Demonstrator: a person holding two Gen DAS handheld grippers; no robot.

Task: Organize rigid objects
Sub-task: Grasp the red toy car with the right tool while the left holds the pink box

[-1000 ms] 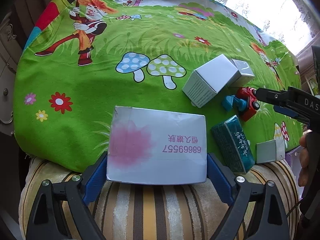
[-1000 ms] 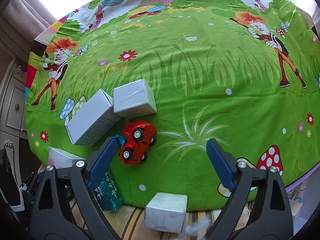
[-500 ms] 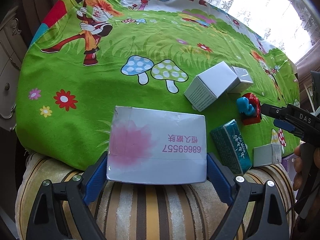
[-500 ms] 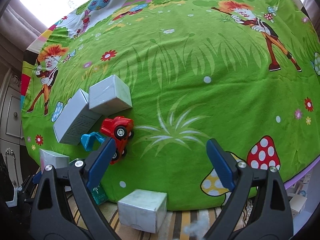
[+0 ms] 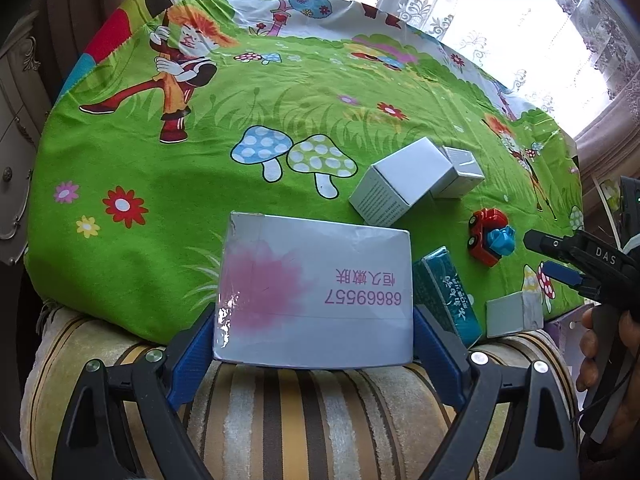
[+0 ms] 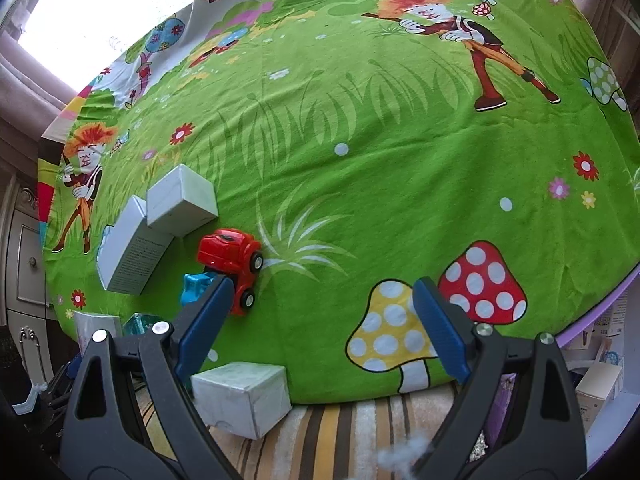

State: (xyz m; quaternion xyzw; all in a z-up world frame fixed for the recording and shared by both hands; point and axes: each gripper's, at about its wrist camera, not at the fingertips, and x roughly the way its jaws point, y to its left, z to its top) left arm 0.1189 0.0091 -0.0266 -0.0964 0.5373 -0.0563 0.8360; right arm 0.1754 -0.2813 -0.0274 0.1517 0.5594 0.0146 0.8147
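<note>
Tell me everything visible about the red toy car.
The red toy car looks like glossy plastic, with black wheels with pale hubs and a blue scoop-like part at one end. It seems tipped on its side on the green cloth, wheels facing outward. It sits apart from the white boxes. The right gripper hovers open nearby; its left pad overlaps the car in view, contact unclear.

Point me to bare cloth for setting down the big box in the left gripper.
Free: the cloth left of the large white box, around the flower prints and up past the blue mushrooms. Crowded: the right side, with two white boxes, toy car, teal box and small box.
</note>
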